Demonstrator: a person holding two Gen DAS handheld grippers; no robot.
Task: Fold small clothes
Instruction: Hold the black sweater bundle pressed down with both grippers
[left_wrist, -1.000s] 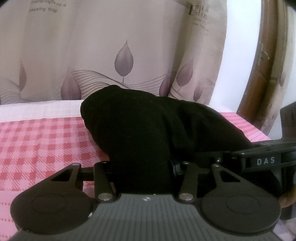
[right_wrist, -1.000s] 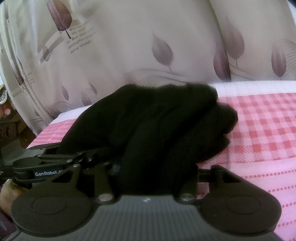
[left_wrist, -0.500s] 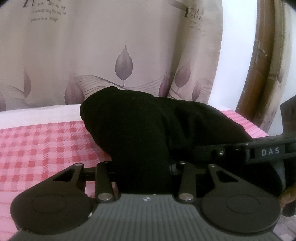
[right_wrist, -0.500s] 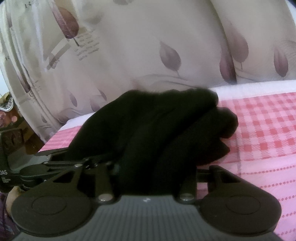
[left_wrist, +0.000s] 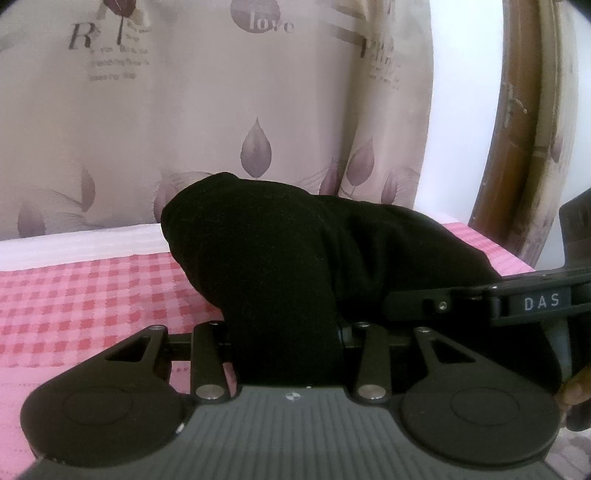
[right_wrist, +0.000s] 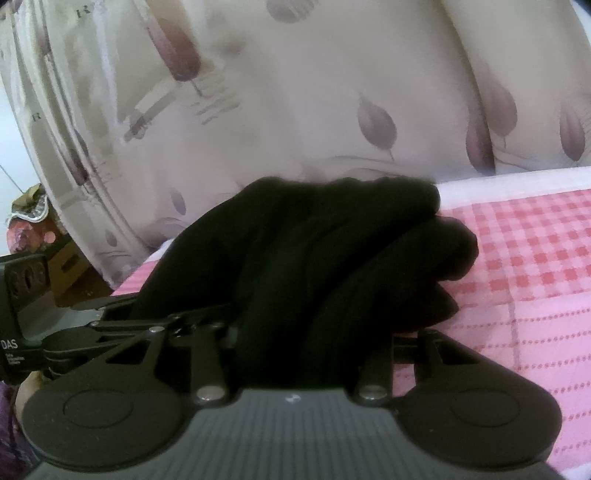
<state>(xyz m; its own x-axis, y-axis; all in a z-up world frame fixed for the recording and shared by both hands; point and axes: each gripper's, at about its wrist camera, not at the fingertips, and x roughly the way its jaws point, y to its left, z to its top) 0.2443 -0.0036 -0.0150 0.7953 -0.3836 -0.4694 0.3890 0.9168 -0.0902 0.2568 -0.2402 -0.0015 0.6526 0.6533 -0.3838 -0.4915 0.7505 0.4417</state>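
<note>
A black garment (left_wrist: 295, 258) hangs bunched between both grippers, above the pink checked bed cover (left_wrist: 92, 291). My left gripper (left_wrist: 284, 347) is shut on one edge of it; the cloth covers its fingertips. My right gripper (right_wrist: 295, 343) is shut on the other edge (right_wrist: 314, 266), fingertips also hidden. The right gripper shows at the right of the left wrist view (left_wrist: 480, 302), and the left gripper at the left of the right wrist view (right_wrist: 74, 332). The two grippers are close together, side by side.
A beige curtain with purple leaves (left_wrist: 255, 147) hangs behind the bed. A brown wooden door frame (left_wrist: 517, 147) stands at the right. A white strip of bedding (left_wrist: 74, 243) runs along the far edge. Clutter sits beyond the bed's left side (right_wrist: 26, 214).
Both grippers have lifted and tilted upward with the garment; more curtain and less bed shows. The grip on the cloth is unchanged.
</note>
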